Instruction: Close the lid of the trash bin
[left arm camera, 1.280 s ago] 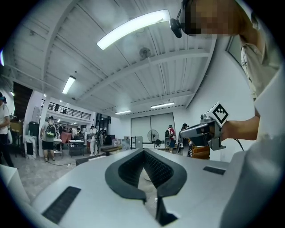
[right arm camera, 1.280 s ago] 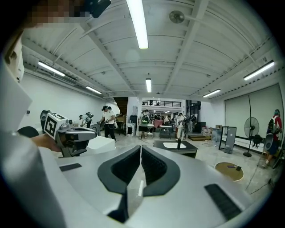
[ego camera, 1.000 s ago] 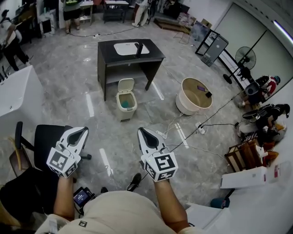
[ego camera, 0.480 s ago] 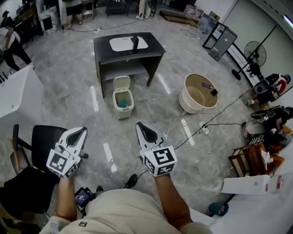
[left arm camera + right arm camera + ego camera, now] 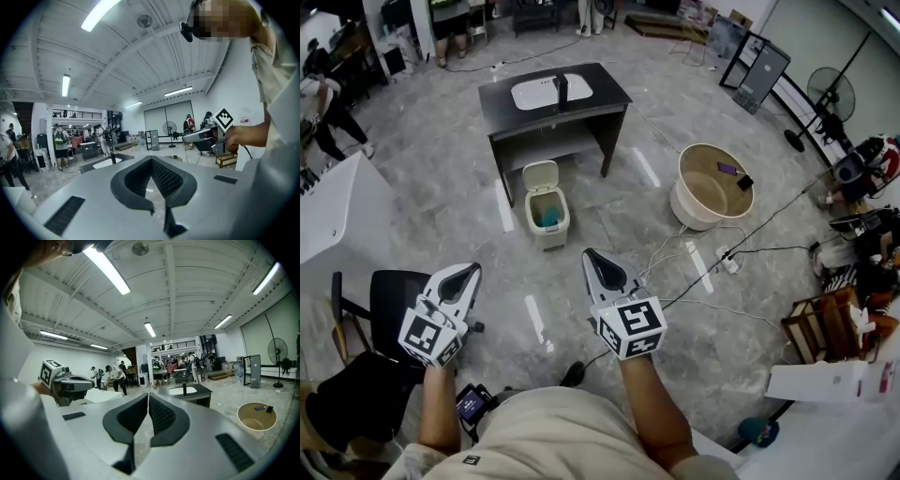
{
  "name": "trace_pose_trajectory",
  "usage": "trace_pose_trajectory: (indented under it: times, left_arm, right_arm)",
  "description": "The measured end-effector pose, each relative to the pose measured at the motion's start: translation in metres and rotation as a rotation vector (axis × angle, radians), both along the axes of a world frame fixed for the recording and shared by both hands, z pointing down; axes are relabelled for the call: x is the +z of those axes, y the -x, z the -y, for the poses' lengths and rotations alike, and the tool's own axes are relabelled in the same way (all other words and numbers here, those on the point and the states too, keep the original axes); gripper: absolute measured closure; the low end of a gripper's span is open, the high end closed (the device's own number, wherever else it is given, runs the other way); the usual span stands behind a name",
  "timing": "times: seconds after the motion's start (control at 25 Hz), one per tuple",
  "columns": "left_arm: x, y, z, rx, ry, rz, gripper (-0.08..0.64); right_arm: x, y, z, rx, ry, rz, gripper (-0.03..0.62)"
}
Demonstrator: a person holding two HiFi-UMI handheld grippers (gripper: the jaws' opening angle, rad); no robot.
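Only the head view shows the open trash bin (image 5: 548, 232); left gripper (image 5: 473, 269), right gripper (image 5: 589, 255) clenched.

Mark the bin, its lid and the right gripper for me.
bin (image 5: 550, 234), head view, front wall.
lid (image 5: 540, 174), head view, middle of the raised lid.
right gripper (image 5: 590, 254), head view, between its fingertips.

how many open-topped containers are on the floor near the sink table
2. The small trash bin, lid up, stands just in front of the dark sink table. The large round beige tub sits to the table's right. Clutter at the room's edges may hide more.
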State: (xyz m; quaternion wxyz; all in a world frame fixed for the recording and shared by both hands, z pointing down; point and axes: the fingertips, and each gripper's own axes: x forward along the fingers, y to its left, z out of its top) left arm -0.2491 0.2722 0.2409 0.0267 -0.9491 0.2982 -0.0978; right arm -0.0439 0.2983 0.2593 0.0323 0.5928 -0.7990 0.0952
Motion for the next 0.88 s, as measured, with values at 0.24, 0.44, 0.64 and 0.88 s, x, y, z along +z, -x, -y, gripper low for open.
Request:
trace_pose_trajectory:
  times: [0.24,0.44,0.64,0.88]
  left_arm:
    - [-0.001,-0.05,0.0,0.036,0.012,0.05,0.546]
    - [-0.008,-0.077,0.014,0.068,-0.004,0.031,0.546]
    - [-0.001,-0.094,0.033,0.113,0.003,0.013,0.546]
    - [0.011,-0.105,0.09,0.18,0.018,-0.032,0.546]
  right_arm:
    - [0.007,-0.047,-0.001,0.034,0.0,0.045,0.566]
    - [0.012,-0.072,0.003,0.069,0.005,0.055,0.566]
    - [0.022,-0.085,0.013,0.107,0.022,0.044,0.566]
    - [0.024,-0.091,0.051,0.17,0.043,-0.005,0.566]
